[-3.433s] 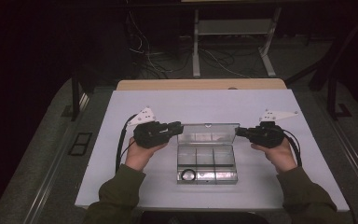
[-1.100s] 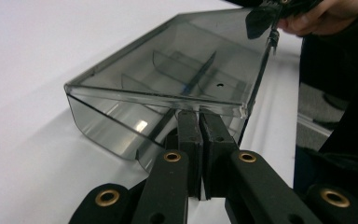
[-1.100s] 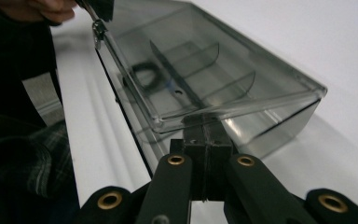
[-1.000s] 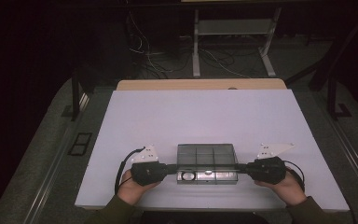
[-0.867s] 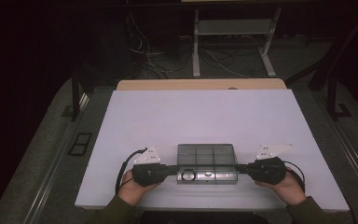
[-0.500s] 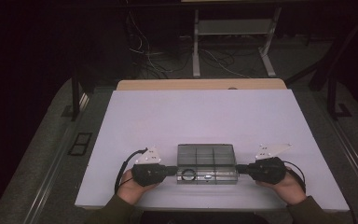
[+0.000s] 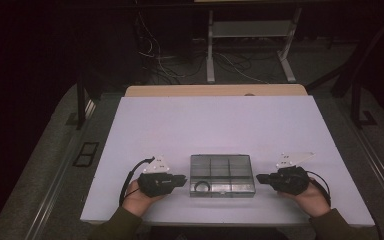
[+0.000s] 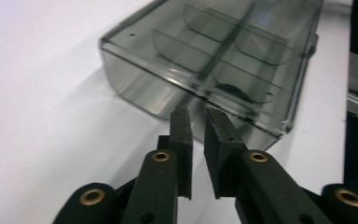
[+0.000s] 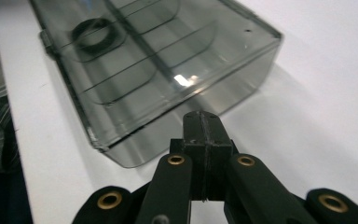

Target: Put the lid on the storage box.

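Note:
A smoky clear compartment box (image 7: 222, 175) lies with its lid down on the white table (image 7: 220, 125), close to the front edge. A black ring (image 7: 201, 187) rests in one front compartment. My left gripper (image 7: 184, 181) is just off the box's left end, clear of it. In the left gripper view the box (image 8: 214, 60) lies ahead of the left gripper (image 8: 198, 114), whose jaws have just been opening; a narrow empty gap shows between them. My right gripper (image 7: 258, 178) is off the box's right end. In the right gripper view the right gripper (image 9: 202, 119) is shut on nothing, pointing at the box (image 9: 144, 65) and ring (image 9: 93, 32).
The table's front edge (image 7: 220, 223) runs just below both hands. A wooden strip (image 7: 215, 90) borders the far edge. Behind it, on the dark floor, are cables (image 7: 155, 55) and a metal stand (image 7: 250, 30).
Earlier the box lay farther back with its lid raised; now it is closed near the front edge. Both grippers have drawn back from the box's ends, and the left jaws have parted slightly.

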`<action>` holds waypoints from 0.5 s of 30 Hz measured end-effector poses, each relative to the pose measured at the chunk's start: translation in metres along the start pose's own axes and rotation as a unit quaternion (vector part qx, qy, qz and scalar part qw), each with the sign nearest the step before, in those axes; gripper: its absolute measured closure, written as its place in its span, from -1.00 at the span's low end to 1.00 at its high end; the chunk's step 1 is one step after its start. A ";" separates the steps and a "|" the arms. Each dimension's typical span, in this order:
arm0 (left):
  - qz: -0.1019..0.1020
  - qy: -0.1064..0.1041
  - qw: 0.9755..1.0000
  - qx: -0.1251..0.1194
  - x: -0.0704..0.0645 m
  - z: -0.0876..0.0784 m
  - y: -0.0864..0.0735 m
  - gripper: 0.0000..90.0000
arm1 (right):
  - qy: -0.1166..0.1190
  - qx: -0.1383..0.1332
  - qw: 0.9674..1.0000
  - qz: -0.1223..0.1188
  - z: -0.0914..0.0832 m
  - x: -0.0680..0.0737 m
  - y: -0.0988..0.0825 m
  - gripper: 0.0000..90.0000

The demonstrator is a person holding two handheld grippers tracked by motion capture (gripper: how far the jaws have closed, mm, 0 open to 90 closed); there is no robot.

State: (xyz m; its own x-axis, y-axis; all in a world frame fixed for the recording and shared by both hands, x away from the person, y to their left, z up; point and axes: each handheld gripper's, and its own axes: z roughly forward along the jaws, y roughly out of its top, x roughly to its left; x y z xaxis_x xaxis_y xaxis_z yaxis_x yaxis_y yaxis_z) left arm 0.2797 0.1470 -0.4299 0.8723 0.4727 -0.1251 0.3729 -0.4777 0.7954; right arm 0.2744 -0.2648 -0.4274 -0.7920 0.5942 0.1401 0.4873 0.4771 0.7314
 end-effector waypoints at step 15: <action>-0.023 0.056 0.997 -0.040 0.019 -0.015 -0.013 -0.21 | -0.061 -0.072 0.993 0.076 -0.022 -0.022 -0.027 -0.18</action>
State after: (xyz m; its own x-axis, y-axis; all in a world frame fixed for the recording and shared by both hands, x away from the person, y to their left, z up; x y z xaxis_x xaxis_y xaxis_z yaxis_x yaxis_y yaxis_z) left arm 0.2866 0.1735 -0.4340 0.8121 0.5749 -0.1000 0.3820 -0.3943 0.8358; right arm 0.2702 -0.3047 -0.4351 -0.6585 0.7304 0.1815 0.5335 0.2829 0.7971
